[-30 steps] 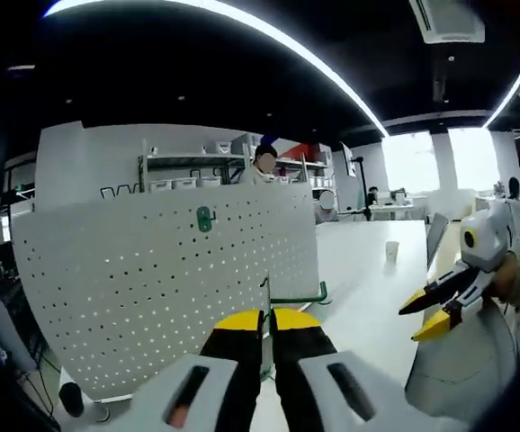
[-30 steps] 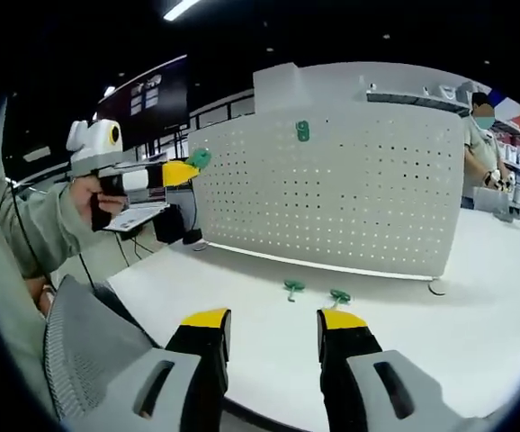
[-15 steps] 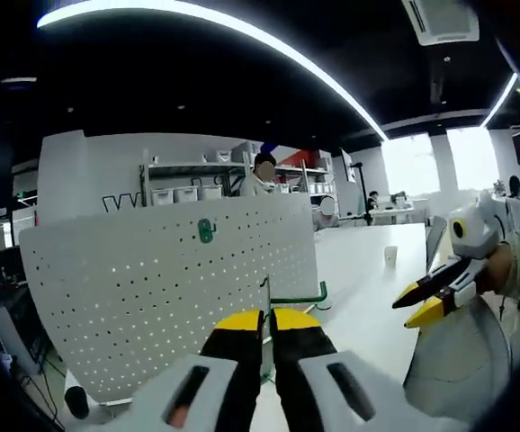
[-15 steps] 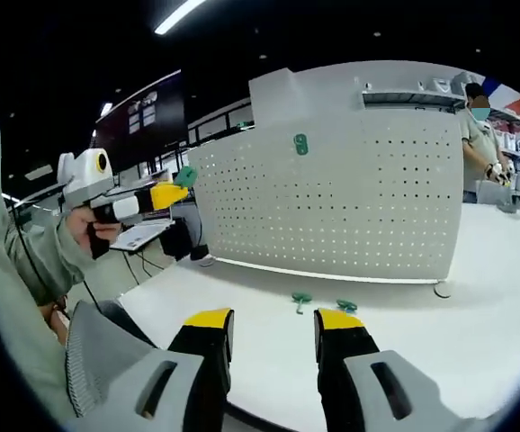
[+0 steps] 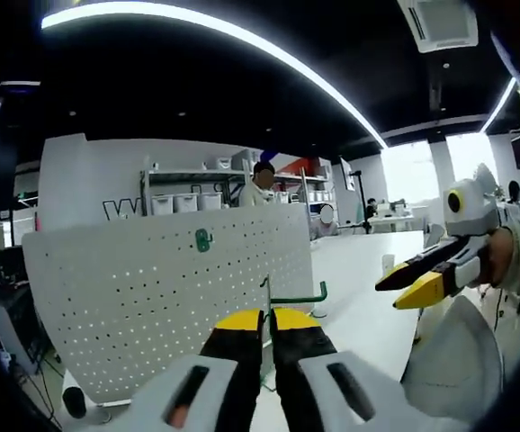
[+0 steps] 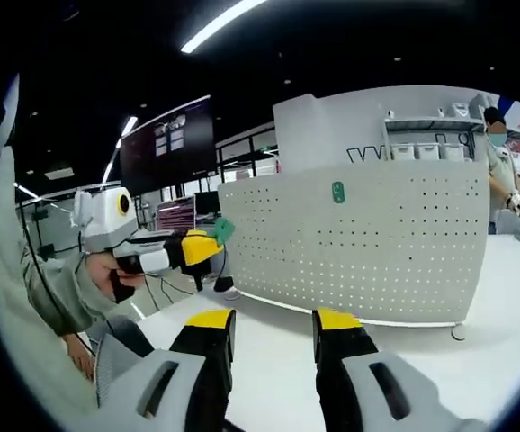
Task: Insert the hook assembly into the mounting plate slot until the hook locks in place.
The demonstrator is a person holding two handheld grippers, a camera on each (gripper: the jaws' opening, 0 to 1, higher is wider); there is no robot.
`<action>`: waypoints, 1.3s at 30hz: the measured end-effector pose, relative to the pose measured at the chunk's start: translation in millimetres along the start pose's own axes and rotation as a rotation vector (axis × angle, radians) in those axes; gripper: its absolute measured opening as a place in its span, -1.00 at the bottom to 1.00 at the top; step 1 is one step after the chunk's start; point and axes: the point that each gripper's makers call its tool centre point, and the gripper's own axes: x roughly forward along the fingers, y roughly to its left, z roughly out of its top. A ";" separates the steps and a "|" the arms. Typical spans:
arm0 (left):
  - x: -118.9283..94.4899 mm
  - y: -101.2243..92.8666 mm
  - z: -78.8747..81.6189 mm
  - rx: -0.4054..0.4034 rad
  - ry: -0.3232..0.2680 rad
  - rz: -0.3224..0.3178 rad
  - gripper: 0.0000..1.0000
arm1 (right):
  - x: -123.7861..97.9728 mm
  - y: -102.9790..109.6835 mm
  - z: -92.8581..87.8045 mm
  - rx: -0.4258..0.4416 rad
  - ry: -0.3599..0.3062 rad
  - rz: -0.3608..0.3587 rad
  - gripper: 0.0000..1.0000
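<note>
The left hand-held gripper (image 5: 266, 317) is clenched on a green hook (image 5: 298, 294), whose thin wire rises between the yellow jaw tips and whose arm reaches off to one side. The hook hangs in front of the white perforated mounting plate (image 5: 152, 297), near its face but apart from it. In the right gripper view the same gripper (image 6: 208, 245) shows to one side of the plate (image 6: 377, 238) with the green piece at its tip.

The right hand-held gripper (image 6: 267, 319) is released, jaws spread with nothing between them, above the white counter (image 6: 269, 360) in front of the plate. In the left gripper view it (image 5: 415, 279) hangs well to the side of the plate.

A small green tag (image 5: 203, 239) is fixed high on the plate.

Several risks seem likely. The grip sits on thin wire, so the hook could swivel between the jaws as it meets a hole and arrive tilted. The holes are many and alike, so the prongs may straddle the wrong pair and jam. The plate stands upright on the counter, and a hard push could tip or slide it, as the free gripper is not bracing it.
</note>
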 end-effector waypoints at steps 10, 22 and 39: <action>-0.7 -11.1 22.3 -0.016 -0.054 -0.019 -0.94 | 15.6 42.8 45.3 -0.023 -0.105 0.122 -0.40; -3.5 -23.0 39.8 -0.047 -0.092 -0.053 -0.94 | 26.0 37.9 69.7 0.088 -0.176 0.151 -0.42; -4.8 -39.1 55.6 -0.044 -0.128 -0.094 -0.94 | 30.7 46.2 81.8 0.206 -0.209 0.201 -0.61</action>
